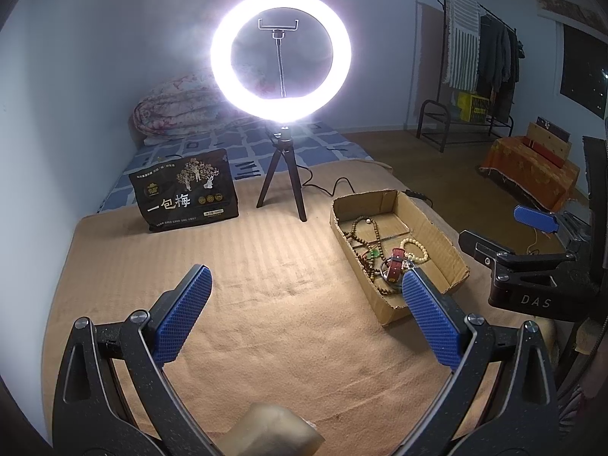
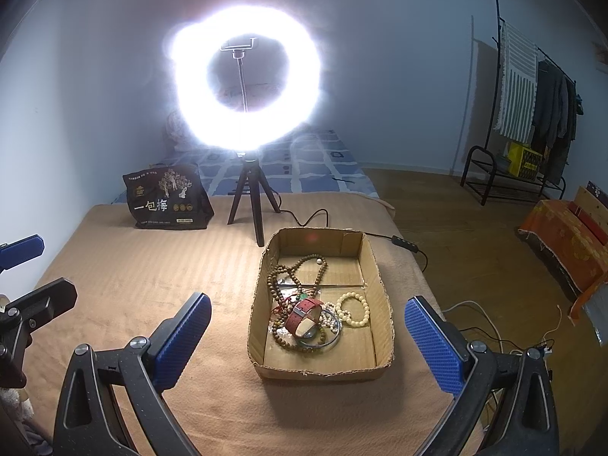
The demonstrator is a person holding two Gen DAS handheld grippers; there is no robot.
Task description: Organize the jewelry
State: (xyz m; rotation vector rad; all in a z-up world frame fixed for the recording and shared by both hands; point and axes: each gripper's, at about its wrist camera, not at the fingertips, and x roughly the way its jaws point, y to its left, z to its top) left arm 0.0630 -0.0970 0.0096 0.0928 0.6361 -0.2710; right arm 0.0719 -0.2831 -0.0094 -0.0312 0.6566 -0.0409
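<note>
Our left gripper (image 1: 304,311) hovers level over the tan blanket (image 1: 243,266), its blue pads spread wide and holding nothing, with bare cloth between them. To its right our right gripper (image 2: 307,326) hangs the same way, jaws wide, the cardboard tray (image 2: 383,296) framed between its pads. The tray sits toward the blanket's right edge, and in it lie brown bead strands (image 2: 283,285), a red-strapped watch (image 2: 304,315), a cream bead bracelet (image 2: 355,309) and a metal bangle (image 2: 330,342), tangled at its middle. A black snack bag (image 2: 169,197) and ring light tripod (image 2: 252,205) stand along the far edge.
</note>
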